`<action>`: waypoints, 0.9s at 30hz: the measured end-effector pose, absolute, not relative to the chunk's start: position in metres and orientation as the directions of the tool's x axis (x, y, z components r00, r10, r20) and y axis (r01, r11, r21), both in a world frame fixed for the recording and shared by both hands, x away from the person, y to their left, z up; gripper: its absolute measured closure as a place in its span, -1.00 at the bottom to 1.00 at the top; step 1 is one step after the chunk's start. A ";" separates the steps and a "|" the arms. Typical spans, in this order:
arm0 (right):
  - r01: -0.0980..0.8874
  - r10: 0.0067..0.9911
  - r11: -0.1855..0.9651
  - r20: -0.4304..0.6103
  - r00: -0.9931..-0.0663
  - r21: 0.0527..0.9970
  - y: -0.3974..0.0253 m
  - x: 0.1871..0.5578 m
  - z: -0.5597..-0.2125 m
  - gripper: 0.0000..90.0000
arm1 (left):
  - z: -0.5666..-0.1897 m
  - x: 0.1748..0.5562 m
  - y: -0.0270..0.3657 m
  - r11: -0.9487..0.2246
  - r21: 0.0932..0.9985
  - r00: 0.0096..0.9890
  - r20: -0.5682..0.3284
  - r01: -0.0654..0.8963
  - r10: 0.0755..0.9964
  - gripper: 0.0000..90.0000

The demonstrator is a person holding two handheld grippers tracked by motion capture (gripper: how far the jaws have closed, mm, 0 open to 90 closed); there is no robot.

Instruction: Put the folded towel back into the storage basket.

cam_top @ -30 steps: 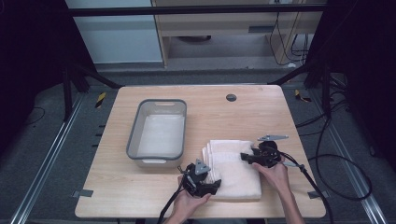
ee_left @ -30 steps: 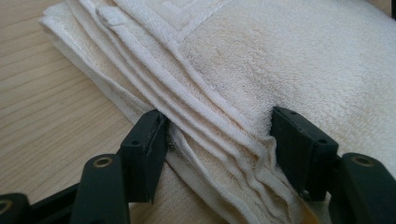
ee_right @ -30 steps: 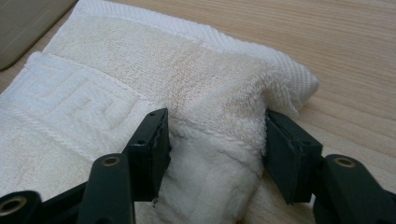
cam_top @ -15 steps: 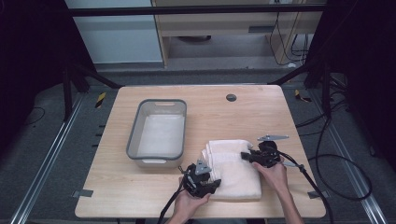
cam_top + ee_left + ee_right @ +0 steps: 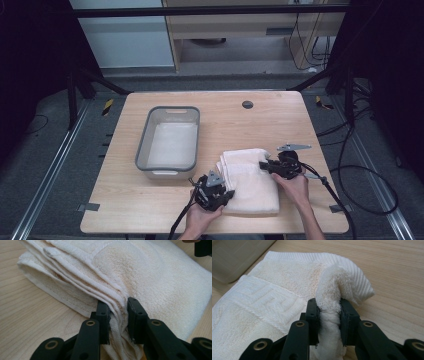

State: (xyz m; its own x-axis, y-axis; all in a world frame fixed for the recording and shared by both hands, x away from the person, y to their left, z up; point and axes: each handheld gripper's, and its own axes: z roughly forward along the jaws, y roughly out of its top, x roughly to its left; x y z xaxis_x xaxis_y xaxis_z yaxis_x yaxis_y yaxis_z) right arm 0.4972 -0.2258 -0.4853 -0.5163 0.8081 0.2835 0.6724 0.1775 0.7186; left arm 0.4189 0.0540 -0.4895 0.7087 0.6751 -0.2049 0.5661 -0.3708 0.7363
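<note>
Two tongs pinch one folded towel on the worktop.
The left tongs (image 5: pixel 117 315) clamp the layered edges of the cream towel (image 5: pixel 250 180) at its near left side; the right tongs (image 5: pixel 329 315) squeeze a raised fold at its right edge. The towel lies flat on the wooden worktop (image 5: pixel 280 120), just beside the grey plastic bin (image 5: pixel 167 142), at the near right of it.
</note>
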 end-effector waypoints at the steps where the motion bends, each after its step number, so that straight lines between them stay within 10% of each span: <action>1: 0.667 0.808 0.182 0.277 -0.520 0.723 -0.226 0.497 -0.484 0.62 | -0.489 0.418 0.054 -0.371 0.738 0.710 -0.203 0.564 0.674 0.63; 27: 0.569 0.787 0.163 0.241 -0.567 0.806 -0.219 0.479 -0.446 0.62 | -0.455 0.408 0.072 -0.372 0.788 0.725 -0.132 0.491 0.676 0.64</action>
State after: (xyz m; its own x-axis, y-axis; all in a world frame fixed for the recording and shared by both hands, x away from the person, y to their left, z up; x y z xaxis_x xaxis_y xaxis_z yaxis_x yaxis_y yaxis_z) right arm 0.4791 -0.2190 -0.4463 -0.5674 0.7873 0.2414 0.5690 0.1630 0.8060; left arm 0.4085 0.0722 -0.4546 0.7249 0.6760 -0.1325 0.4905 -0.3715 0.7883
